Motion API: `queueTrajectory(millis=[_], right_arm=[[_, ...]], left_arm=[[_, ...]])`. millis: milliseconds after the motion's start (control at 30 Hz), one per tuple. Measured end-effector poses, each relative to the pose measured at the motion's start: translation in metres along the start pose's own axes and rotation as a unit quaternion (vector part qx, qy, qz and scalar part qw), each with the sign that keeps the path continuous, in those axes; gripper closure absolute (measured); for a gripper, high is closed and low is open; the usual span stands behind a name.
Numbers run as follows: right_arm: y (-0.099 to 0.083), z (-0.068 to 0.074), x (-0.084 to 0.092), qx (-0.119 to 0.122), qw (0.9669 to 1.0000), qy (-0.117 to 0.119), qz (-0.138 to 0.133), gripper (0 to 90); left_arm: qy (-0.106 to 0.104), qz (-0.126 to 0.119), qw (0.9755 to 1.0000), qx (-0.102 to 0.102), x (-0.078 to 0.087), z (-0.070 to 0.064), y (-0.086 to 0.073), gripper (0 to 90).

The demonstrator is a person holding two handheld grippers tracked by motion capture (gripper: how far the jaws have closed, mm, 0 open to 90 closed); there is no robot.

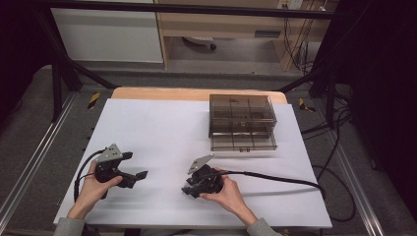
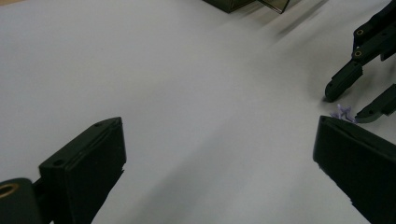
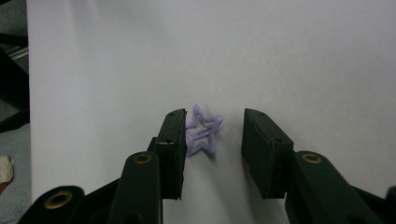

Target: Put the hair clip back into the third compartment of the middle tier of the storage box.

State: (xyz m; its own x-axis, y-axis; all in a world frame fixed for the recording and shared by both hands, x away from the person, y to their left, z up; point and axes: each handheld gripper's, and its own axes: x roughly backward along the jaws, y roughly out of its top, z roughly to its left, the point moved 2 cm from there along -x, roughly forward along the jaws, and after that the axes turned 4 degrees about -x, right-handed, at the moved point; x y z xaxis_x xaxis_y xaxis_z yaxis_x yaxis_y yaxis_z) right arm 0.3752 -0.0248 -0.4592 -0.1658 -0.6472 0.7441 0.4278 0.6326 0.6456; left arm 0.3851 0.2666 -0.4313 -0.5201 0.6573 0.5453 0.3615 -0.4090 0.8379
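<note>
Two grippers sit low over the white bench [image 1: 162, 123], one in each of your hands. Your right gripper [image 3: 212, 135] has its jaws parted, and a small purple star-shaped clip [image 3: 203, 131] lies flat on the bench between them. The clip rests right against the inner face of the jaw on the left of the right gripper view, while a clear gap separates it from the other jaw. Nothing is pinched; the clip lies free on the surface.

Your left gripper [image 2: 219, 154] is spread wide and holds nothing, with bare white bench between its jaws. Ahead of it and off toward its right jaw, you can see the tips of your right gripper [image 2: 359, 93] pointing down at the bench, with the purple clip [image 2: 343, 113] just beyond the tip of the left gripper's right jaw.

In the high view, your left gripper [image 1: 139, 165] points across toward your right gripper [image 1: 187, 189], which your right hand [image 1: 227, 192] tilts down toward the bench. Well beyond both grippers stands a smoky clear plastic drawer box [image 1: 241, 120], its lower drawer pulled partly out toward you.
</note>
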Motion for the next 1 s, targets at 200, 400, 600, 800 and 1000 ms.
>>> queueTrajectory(millis=[200,400,600,800,1000], right_arm=[[-0.0003,0.0009,0.0002,0.002,1.0,-0.004,0.0,66.1],[-0.0005,0.0011,-0.0001,0.008,1.0,-0.004,-0.001,68.6],[-0.0005,0.0018,-0.0002,0.009,0.9999,-0.006,0.001,72.0],[0.0015,0.0045,-0.0005,0.019,0.9997,-0.009,0.013,75.0],[0.0022,0.0056,-0.0013,0.019,0.9997,-0.009,0.014,76.2]], left_arm=[[0.0,0.0,1.0,0.0,0.0003,0.0,0.0001,2.4],[0.0,-0.001,1.0,0.0,0.0003,0.0001,0.0001,2.4],[0.001,-0.001,1.0,0.001,0.0005,0.0004,0.0001,2.4],[0.001,-0.001,1.0,0.0,0.0007,0.0004,0.0,2.4],[0.001,-0.001,1.0,0.0,0.0007,0.0004,0.0001,2.5]])
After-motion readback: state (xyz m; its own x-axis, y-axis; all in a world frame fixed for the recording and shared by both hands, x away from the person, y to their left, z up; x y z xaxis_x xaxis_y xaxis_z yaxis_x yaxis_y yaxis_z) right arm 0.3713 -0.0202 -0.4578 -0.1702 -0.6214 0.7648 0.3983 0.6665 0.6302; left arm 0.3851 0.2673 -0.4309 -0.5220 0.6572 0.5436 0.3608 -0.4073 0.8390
